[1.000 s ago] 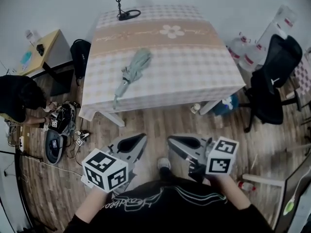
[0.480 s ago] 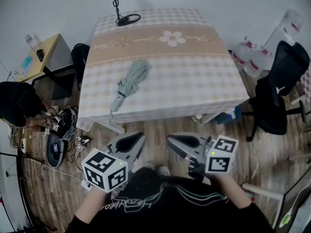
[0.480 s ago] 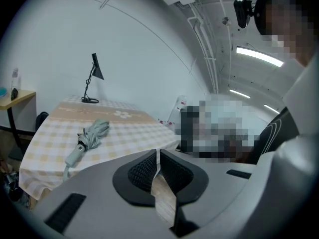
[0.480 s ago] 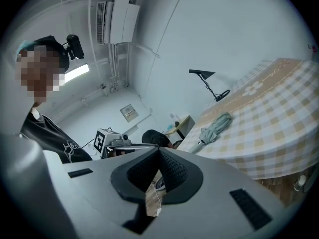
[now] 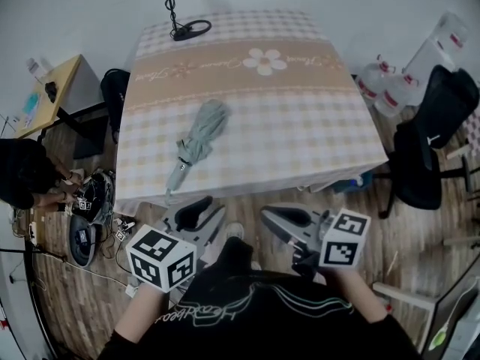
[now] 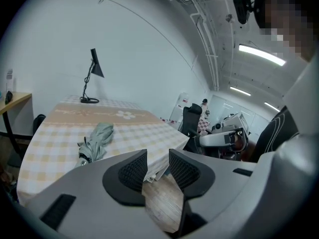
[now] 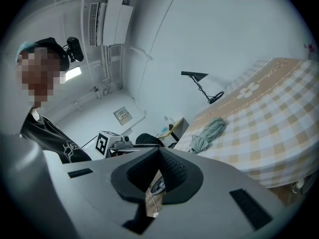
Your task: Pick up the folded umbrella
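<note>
Table drawn nearer; one umbrella, one lamp, perhaps three bottles.

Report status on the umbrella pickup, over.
Left claw empty, jaws just opening; right claw shut, empty. Folded umbrella lies flat on table, untouched, both claws short of it. Nothing in the way; lamp at far corner.

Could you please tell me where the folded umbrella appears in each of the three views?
Head view: folded umbrella left of centre, near the near-left corner of the table.
Left gripper view: umbrella left of centre, at middle height.
Right gripper view: umbrella right of centre, at middle height.
Shared landmark: black desk lamp at the table's far end.
</note>
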Demonstrator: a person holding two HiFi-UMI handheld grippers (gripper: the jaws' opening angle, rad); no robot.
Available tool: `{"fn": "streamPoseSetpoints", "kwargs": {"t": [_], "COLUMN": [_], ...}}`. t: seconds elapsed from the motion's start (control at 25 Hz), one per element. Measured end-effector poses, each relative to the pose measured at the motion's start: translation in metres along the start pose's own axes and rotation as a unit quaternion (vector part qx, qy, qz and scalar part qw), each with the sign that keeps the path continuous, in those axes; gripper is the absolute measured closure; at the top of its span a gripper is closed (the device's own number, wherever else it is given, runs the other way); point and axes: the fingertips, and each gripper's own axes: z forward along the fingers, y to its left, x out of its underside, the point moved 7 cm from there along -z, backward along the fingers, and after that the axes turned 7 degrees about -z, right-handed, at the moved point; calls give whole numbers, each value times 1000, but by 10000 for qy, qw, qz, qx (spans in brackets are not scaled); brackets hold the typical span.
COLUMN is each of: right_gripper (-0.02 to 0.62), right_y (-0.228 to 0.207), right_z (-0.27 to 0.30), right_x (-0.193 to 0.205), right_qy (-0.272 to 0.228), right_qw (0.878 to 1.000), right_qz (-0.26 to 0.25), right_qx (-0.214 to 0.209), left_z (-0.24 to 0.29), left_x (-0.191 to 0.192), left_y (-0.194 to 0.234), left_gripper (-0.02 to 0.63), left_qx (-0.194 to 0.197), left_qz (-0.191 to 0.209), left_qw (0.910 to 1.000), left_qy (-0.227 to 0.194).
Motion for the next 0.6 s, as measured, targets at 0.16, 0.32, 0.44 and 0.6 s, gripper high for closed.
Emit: {"fn": "streamPoseSetpoints", "kwargs": {"t": [0.16,0.32,0.44,0.6], "right_gripper": [584,584,584,584], "right_y": [-24,-46,-62,-81], "right_z": [18,39,55,71], "right_x": [-13,-27,-35,-44], "right_qy": [7,-13,17,56], "right_qw": [9999,9997,9995,9991], "right_qz": [83,188,250,355], "right_qx": [97,146,179,242], "left_z": [20,36,47,60], "left_x": [-17,-35,-50,-64], "left_y": [25,55,81,117], "left_gripper": [462,402,359,321], "left_qx": [44,-37,-202,-547], "left_qz": [29,32,38,193], "left_qw": [9999,9998,9997,9983], "left_qy": [105,178,133,97]}}
